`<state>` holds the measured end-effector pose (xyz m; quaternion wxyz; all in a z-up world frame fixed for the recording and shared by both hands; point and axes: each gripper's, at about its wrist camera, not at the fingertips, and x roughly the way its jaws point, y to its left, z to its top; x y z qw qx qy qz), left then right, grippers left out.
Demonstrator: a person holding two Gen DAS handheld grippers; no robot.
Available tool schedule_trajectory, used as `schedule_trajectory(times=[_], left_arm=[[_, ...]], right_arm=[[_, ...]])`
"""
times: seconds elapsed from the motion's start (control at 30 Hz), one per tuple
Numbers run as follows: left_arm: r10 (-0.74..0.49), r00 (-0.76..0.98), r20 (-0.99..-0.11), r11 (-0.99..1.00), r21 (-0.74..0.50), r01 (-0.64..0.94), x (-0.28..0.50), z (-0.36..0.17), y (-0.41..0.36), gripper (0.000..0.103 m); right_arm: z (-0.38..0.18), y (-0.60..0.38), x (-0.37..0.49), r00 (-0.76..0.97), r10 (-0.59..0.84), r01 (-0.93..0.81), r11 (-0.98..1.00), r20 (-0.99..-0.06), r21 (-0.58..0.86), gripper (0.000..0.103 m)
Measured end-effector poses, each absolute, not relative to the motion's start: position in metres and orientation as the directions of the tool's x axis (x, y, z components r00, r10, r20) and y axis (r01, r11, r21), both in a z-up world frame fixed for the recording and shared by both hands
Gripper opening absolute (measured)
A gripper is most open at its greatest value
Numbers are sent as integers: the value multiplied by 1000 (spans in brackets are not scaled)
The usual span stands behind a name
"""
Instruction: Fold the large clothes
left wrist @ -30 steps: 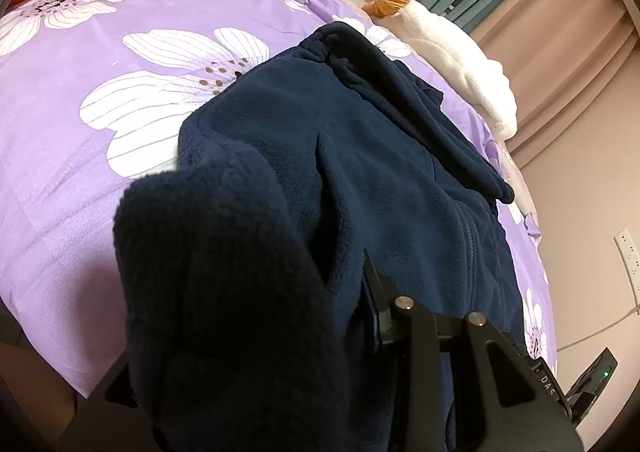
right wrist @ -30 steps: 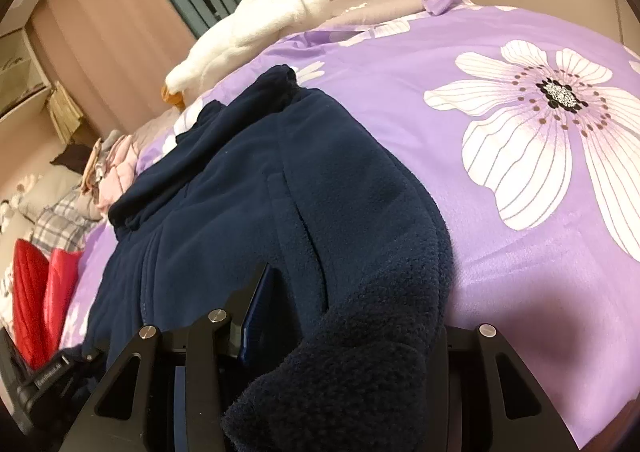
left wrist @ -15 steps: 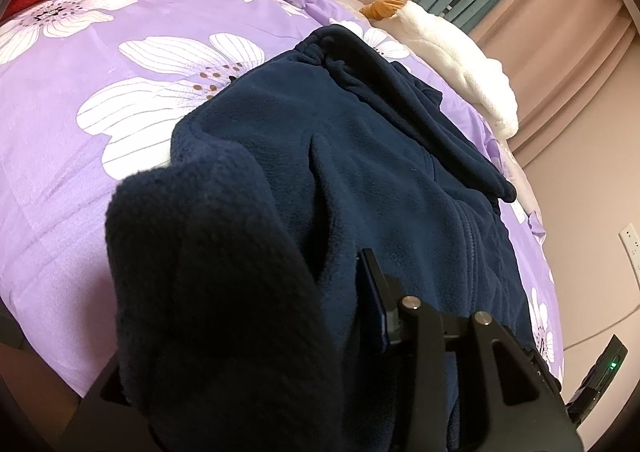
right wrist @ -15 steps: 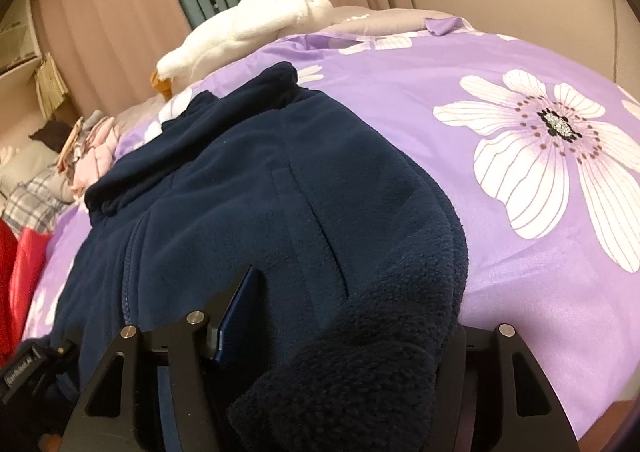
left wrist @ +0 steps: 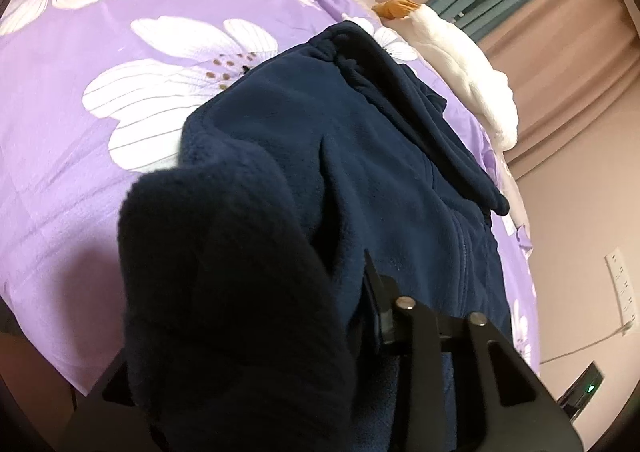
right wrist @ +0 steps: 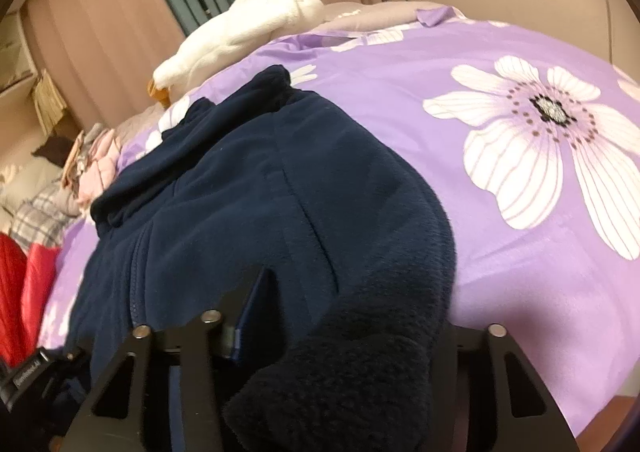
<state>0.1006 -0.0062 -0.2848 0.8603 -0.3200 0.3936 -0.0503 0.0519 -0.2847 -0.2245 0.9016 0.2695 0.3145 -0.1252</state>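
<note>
Navy fleece zip jacket point(left wrist: 360, 180) on purple floral bedspread point(left wrist: 80, 100), left gripper point(left wrist: 304, 332) and right gripper point(right wrist: 352, 344) fingers each pinching a bunched hem corner

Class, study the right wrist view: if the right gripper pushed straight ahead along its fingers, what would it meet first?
Most likely the navy fleece jacket itself: the right gripper already holds a bunched fold, and the garment's body lies directly ahead on the purple floral bedspread. Depth is uncertain.

black fingers point(left wrist: 372, 292), silver screws point(right wrist: 211, 316)
</note>
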Motion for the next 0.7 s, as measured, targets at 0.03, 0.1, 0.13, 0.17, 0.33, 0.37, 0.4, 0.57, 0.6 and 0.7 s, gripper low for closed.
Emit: schedule_trajectory(times=[0.03,0.1,0.13,0.17,0.33,0.37,0.4,0.57,0.6,0.7], left_arm=[[-343,682,-646,786,-595,-168,100,-284,-6,34],[-348,677,-648,783,-598,-170,100,-283,-5,33],[-343,677,-652,787,-592,-172,100,-282,-7,33],[-337,677,-654,791,-586,-173,100,-282,-7,33],[-281,684,-673,834,-524,-172,100,-280,-17,36],[-272,685,-675,840,-515,-174,101,-280,-18,36],[-262,688,-677,846,-504,-174,101,-280,-19,36],[-222,710,-668,867,-468,-169,100,-283,-24,37],[-215,714,-666,870,-463,-170,99,-283,-25,37],[-207,718,-665,874,-455,-169,100,-284,-26,37]], right_arm=[[-225,-288,51,774,-39,393,813,-632,431,41],[-226,-294,50,777,-6,386,794,-629,469,37],[-226,-296,49,779,12,385,779,-626,494,36],[-226,-298,50,780,25,385,769,-625,511,36],[-226,-293,53,768,21,390,778,-641,493,36],[-226,-292,54,765,15,392,783,-644,483,36],[-225,-290,55,762,8,394,788,-647,473,36],[-227,-287,54,768,-22,385,815,-641,433,36],[-227,-287,54,769,-24,383,817,-638,431,36],[-228,-291,51,776,-9,375,811,-631,449,36]])
